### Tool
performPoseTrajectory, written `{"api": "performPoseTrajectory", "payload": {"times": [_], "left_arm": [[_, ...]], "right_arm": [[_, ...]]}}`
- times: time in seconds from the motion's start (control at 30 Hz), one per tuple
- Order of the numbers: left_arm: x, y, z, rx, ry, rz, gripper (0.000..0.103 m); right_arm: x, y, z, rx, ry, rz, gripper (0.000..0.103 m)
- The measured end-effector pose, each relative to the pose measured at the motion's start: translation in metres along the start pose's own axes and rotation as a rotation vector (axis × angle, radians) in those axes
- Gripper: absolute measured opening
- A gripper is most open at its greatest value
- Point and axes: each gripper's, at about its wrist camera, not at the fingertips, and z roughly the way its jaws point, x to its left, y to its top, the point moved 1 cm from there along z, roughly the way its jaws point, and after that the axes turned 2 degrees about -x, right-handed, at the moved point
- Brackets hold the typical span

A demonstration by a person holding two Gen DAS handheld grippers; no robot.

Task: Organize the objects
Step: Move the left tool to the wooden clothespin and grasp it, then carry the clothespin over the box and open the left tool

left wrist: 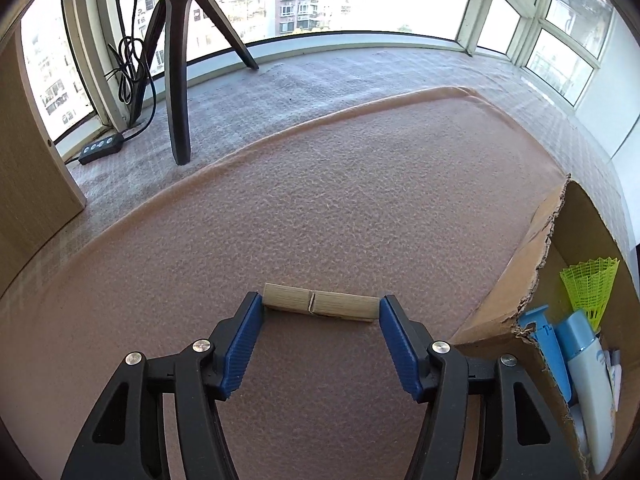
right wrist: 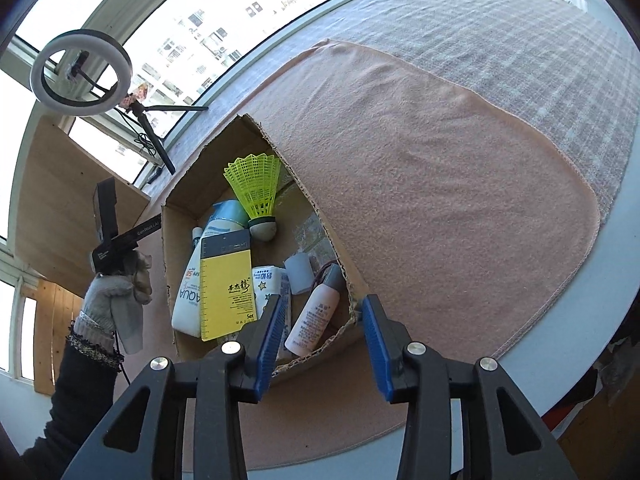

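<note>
My left tool (left wrist: 321,310) stands wide, pointing steeply down at the pink cloth (left wrist: 340,200). A wooden peg (left wrist: 320,302) lies flat on the cloth, crosswise between the two fingertips. Its ends sit right at the blue pads (left wrist: 244,344); I cannot tell whether either pad touches it. I see no grip on it.

To the right of this tool stands the cardboard box (left wrist: 516,280), its rim torn. Inside I see a green shuttlecock (left wrist: 591,286), a blue item and a white bottle. Ahead and to the left stands a black tripod (left wrist: 178,80), with a power strip (left wrist: 101,148) beside it near the window.

My right tool (right wrist: 322,312) is held at a moderate gap with nothing between the pads. It hangs over the near corner of the box (right wrist: 176,240); the box's torn rim passes under the gap. Ahead of it in the box lie the shuttlecock (right wrist: 256,188), a white bottle (right wrist: 190,292) with a yellow card (right wrist: 228,284) on top, a pink bottle (right wrist: 314,320) and a small white packet (right wrist: 266,284).

To the left of this tool, a gloved hand (right wrist: 116,300) holds the other black tool's grip. A ring light (right wrist: 82,70) stands beyond it. The cloth (right wrist: 440,200) extends ahead and to the right over the tabletop (right wrist: 560,320).
</note>
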Motion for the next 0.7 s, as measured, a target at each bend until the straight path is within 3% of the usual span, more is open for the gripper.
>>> {"api": "performPoseTrajectory", "payload": {"times": [0.33, 0.53, 0.7], "left_arm": [[0.006, -0.006, -0.013, -0.008, -0.008, -0.015, 0.063], [-0.005, -0.015, -0.053, -0.060, -0.049, -0.012, 0.063], [-0.032, -0.019, -0.086, -0.102, -0.095, 0.030, 0.063]], "right_arm": [[0.005, -0.001, -0.004, -0.028, -0.008, -0.010, 0.042], [0.022, -0.006, -0.015, -0.087, -0.082, -0.121, 0.043], [0.034, -0.013, -0.021, -0.128, -0.125, -0.192, 0.051]]}}
